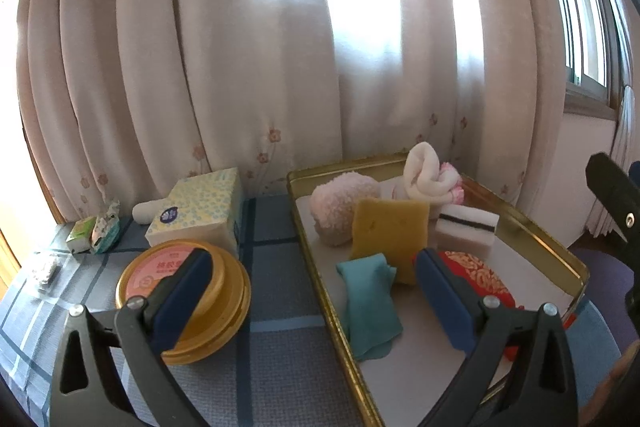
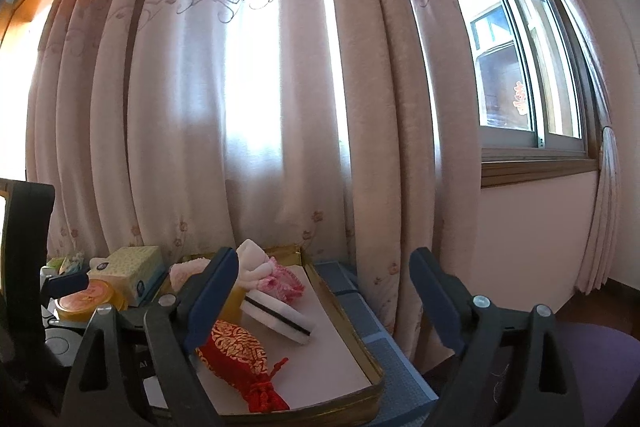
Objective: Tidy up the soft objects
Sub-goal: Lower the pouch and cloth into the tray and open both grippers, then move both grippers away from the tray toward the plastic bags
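Soft objects sit gathered in gold tray (image 1: 520,223) for tidiness; left gripper (image 1: 316,291) and right gripper (image 2: 324,291) hover spread, empty.

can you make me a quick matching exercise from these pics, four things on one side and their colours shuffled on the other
Things:
1. cloth
2. pouch
3. sponge
4. tray

Colours:
A. red with gold pattern
B. gold
C. teal
D. mustard yellow

Pairs: 1-C, 2-A, 3-D, 4-B
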Motion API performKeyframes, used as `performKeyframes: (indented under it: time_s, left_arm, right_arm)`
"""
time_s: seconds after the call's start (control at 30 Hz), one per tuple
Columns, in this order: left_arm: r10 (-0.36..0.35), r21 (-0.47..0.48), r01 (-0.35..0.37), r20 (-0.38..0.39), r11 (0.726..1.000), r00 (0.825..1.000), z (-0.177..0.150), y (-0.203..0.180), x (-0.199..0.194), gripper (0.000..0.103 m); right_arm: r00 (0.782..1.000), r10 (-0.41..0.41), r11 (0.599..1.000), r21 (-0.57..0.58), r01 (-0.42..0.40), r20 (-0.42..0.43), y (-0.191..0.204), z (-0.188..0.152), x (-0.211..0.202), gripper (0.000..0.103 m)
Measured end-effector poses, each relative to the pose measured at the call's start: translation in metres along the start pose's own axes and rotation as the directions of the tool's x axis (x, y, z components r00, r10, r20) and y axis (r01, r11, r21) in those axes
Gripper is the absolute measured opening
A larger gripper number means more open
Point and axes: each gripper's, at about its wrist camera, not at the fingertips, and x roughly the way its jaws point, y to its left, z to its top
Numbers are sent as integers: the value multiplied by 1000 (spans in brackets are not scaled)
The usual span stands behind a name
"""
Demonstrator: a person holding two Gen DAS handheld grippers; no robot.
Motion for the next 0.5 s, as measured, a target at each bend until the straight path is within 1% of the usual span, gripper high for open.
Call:
performKeyframes:
  time_s: [0.17,0.5]
  left_arm:
    - [10,5,-10,12,1000,1000,0,-1,-3,102]
    - [7,4,-8,100,1000,995,-2,-2,-20,102]
  right_arm:
    - [1000,-18,1000,12,18,12,-3,-1,-3,90]
    - [996,-82,996,47,80,45,-9,-1,-9,90]
